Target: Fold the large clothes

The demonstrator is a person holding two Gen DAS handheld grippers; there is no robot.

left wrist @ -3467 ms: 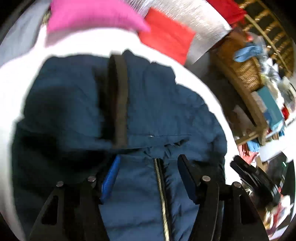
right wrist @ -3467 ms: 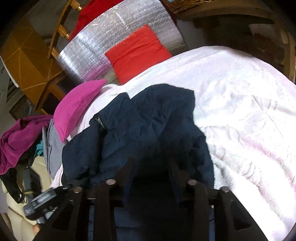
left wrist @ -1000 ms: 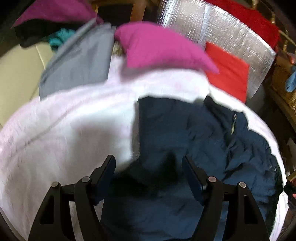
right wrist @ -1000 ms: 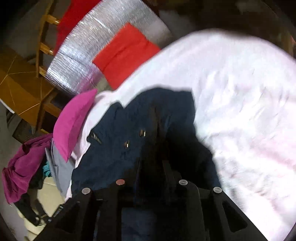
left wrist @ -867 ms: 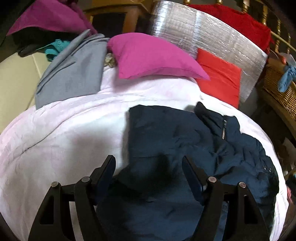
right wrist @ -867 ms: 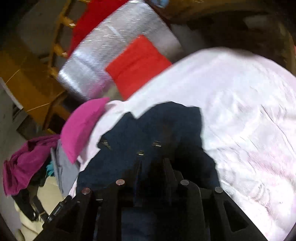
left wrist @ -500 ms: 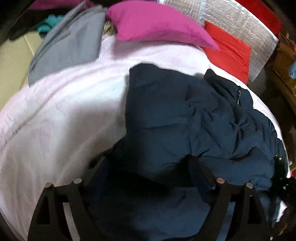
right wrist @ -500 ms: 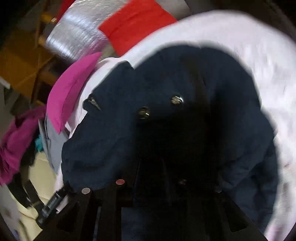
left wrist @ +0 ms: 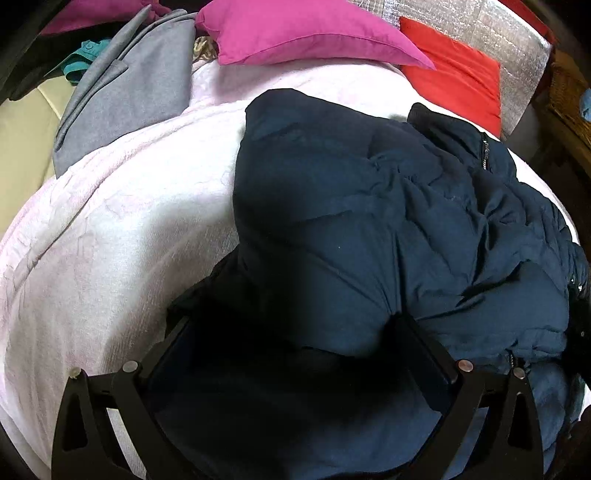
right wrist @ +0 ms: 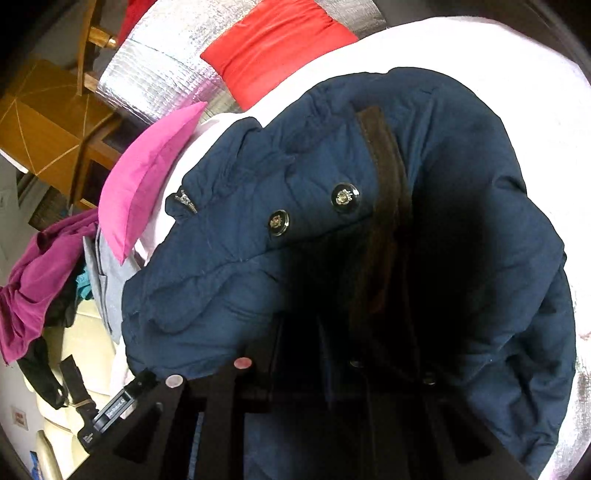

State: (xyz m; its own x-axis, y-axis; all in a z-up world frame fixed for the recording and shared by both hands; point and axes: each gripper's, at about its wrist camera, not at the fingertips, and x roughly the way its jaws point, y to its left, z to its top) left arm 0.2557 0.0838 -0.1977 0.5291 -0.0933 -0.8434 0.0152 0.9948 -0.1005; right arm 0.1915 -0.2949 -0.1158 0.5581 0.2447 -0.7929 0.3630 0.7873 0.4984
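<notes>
A navy padded jacket lies bunched on a pale pink bed cover. In the left wrist view my left gripper stands wide open, low over the jacket's near edge, with jacket fabric lying between the fingers. In the right wrist view the jacket fills the frame, showing two metal buttons and a brown trim strip. My right gripper is nearly closed and pinches a fold of the jacket; its tips are buried in dark fabric.
A magenta pillow, a red cushion and a silver foil board lie at the bed's head. A grey garment lies at the bed's left edge. A purple cloth hangs off the side.
Both grippers have dropped lower onto the jacket. The right gripper pulled the jacket's front closer, so the buttons and brown trim now face the camera. The left stays open.
</notes>
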